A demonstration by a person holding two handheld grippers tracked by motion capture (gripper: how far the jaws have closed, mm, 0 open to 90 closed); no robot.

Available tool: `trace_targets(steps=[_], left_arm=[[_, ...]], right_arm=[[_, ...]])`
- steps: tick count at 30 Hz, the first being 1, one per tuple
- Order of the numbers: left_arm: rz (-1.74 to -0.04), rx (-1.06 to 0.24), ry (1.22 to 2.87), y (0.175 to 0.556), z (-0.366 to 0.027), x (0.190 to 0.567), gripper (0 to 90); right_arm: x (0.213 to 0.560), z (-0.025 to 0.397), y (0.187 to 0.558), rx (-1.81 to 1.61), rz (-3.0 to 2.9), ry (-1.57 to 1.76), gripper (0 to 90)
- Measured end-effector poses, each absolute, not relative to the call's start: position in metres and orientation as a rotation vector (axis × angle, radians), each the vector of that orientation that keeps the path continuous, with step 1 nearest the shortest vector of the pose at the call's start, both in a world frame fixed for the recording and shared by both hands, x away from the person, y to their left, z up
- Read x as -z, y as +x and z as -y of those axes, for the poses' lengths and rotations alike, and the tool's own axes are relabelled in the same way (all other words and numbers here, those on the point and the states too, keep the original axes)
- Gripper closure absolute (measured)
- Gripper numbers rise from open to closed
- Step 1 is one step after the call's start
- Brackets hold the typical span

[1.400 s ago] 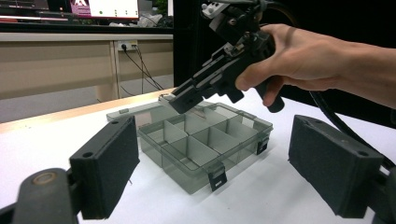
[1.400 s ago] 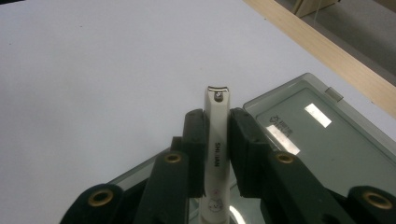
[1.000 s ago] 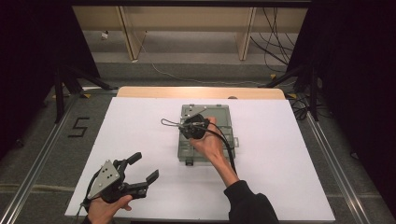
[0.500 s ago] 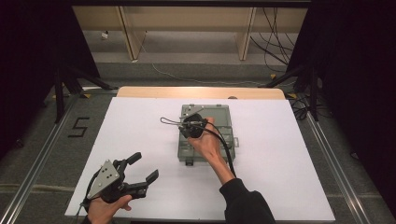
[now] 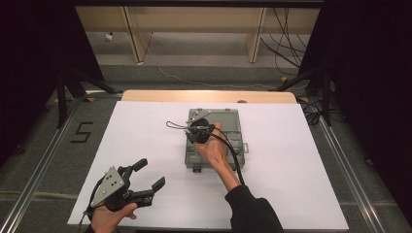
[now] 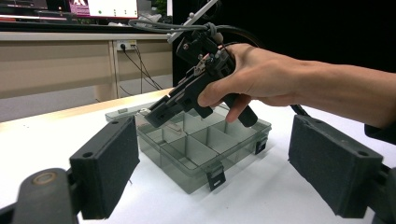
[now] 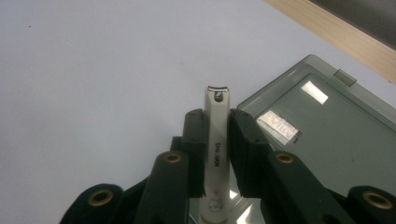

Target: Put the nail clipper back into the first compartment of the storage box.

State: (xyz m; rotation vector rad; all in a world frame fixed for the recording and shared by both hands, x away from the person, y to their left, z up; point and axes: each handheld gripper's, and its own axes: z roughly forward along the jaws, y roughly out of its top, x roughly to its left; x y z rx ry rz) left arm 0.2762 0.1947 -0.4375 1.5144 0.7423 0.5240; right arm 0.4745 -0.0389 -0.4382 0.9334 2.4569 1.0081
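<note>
Right gripper (image 5: 194, 132), held in the person's right hand (image 5: 212, 150), hangs over the grey compartment box (image 5: 228, 127) near the middle of the white table (image 5: 301, 160); its jaws are clamped on a white nail clipper (image 7: 217, 140), which stands up between the pads with its metal tip poking out. Along the clipper's body runs the printed word "SHUAN", with a small cartoon figure at its base. On the box's open lid sits a white label (image 7: 279, 124), its writing too blurred to read. Left gripper (image 5: 145, 182) rests low at the table's near left edge, well apart from the box, jaws spread wide with nothing between them. Beside the table, the floor carries a black "5" (image 5: 81, 132).
</note>
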Motion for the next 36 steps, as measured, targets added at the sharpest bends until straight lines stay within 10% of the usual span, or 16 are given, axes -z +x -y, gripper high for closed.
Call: trace_targets(steps=[17,36], left_arm=[[-0.744,-0.521,1.514,0.276,-0.195,0.437,15.5],[-0.744,-0.524,1.517,0.276,-0.195,0.438,15.6]], right_arm=[[0.445,0.04,0.477,-0.961,-2.468,0.979,77.4],[0.422,0.054,0.469,-1.018,-2.466,0.933,48.4]])
